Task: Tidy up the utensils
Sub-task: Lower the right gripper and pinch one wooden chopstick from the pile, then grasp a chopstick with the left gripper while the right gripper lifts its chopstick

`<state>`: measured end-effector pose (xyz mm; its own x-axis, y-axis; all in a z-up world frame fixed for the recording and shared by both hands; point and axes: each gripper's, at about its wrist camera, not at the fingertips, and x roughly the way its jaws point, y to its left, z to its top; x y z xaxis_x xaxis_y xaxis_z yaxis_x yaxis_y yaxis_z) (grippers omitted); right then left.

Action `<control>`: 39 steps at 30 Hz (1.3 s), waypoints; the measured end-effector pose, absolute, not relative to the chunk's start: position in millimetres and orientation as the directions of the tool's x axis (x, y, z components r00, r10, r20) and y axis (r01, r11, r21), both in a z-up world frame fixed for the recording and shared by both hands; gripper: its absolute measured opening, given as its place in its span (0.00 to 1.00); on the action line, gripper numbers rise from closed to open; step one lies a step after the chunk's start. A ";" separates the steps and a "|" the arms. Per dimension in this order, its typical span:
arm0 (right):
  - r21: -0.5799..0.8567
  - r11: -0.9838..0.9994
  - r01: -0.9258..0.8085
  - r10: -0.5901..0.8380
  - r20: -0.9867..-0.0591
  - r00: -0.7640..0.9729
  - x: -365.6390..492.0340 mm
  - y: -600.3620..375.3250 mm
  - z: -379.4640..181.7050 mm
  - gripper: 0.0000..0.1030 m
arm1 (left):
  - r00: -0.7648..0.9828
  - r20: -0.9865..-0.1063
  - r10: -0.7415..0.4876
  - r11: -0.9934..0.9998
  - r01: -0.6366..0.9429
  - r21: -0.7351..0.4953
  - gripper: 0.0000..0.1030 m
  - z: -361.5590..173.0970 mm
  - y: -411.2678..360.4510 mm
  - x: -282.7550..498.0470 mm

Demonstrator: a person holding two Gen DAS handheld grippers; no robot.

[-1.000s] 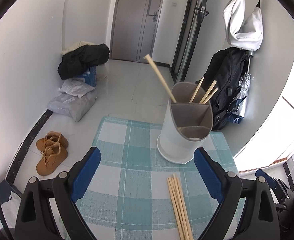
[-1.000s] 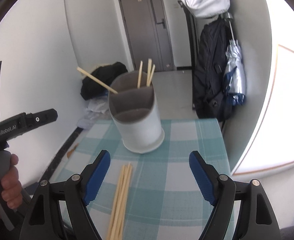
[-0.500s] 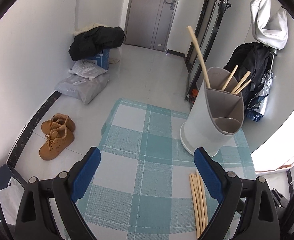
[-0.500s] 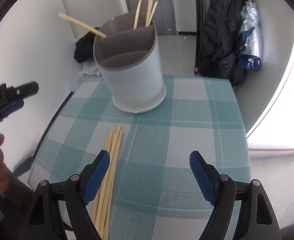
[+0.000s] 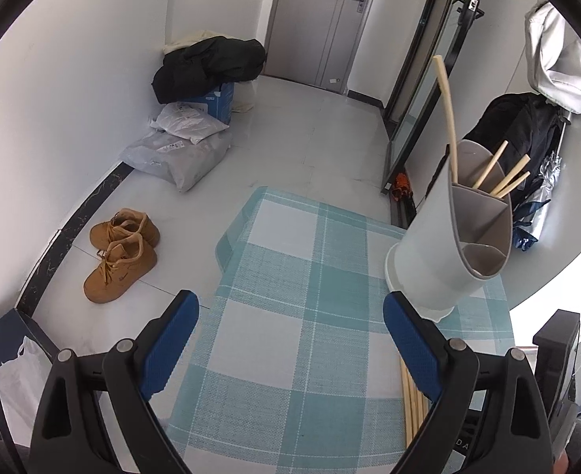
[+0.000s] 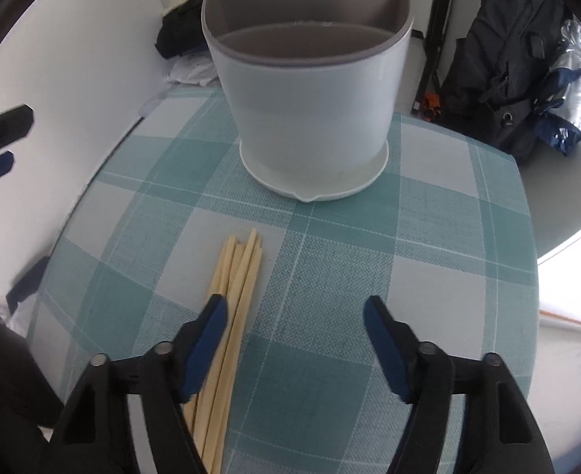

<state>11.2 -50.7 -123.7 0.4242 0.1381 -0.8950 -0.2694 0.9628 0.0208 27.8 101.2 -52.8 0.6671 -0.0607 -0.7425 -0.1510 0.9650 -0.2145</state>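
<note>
The right tongs (image 6: 294, 316) are spread wide and hold nothing, low over the desk (image 6: 429, 237). A bundle of chopsticks (image 6: 237, 280) lies flat on the checked cloth, tips toward the holder (image 6: 310, 106). The left finger (image 6: 207, 339) overlaps the bundle's left side; most sticks lie just inside it, and the right finger (image 6: 381, 339) is well apart from them. Whether the finger touches the sticks cannot be told.

The holder stands upright beyond the bundle, near its tips but apart. It is divided into compartments; chopsticks (image 5: 500, 173) lean in the rear one, and one longer stick (image 5: 446, 114) rises from its left edge.

The left tongs (image 5: 290, 339) are also spread and empty, over bare cloth. In the left view the bundle (image 5: 411, 399) sits behind the right finger (image 5: 413, 351), at the desk's right side. The desk's far edge lies just behind the holder; bare cloth extends right of the bundle to the right edge.

Compared with 0.5 s ago, the right tongs are lower and closer to the bundle, and the holder fills more of the right view. In the left view, the holder sits further right.
</note>
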 end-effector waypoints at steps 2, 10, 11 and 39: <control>0.022 0.960 -0.279 0.141 -0.899 0.415 10.3 -47.3 -126.8 0.52 | 0.662 -0.747 -0.062 0.963 -0.157 -0.219 0.89 -54.5 104.9 27.6; 0.002 0.955 -0.297 0.129 -0.904 0.409 3.7 -40.3 -126.9 0.23 | 0.643 -0.762 -0.079 0.951 -0.182 -0.252 0.89 -59.8 115.7 29.8; 0.003 0.954 -0.299 0.130 -0.904 0.407 3.9 -40.2 -127.6 0.22 | 0.641 -0.763 -0.082 0.949 -0.183 -0.256 0.89 -60.2 117.0 30.5; 0.302 0.928 -0.216 0.366 -0.846 0.388 3.0 -97.2 -114.8 0.05 | 0.512 -0.829 -0.224 0.936 -0.123 -0.329 0.89 -80.3 104.5 37.2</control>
<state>3.0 -97.2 -114.8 0.3877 0.3658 -0.8461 -0.2163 0.9283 0.3023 37.2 104.5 -80.3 0.5117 -0.2244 -0.8294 -0.1233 0.9361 -0.3294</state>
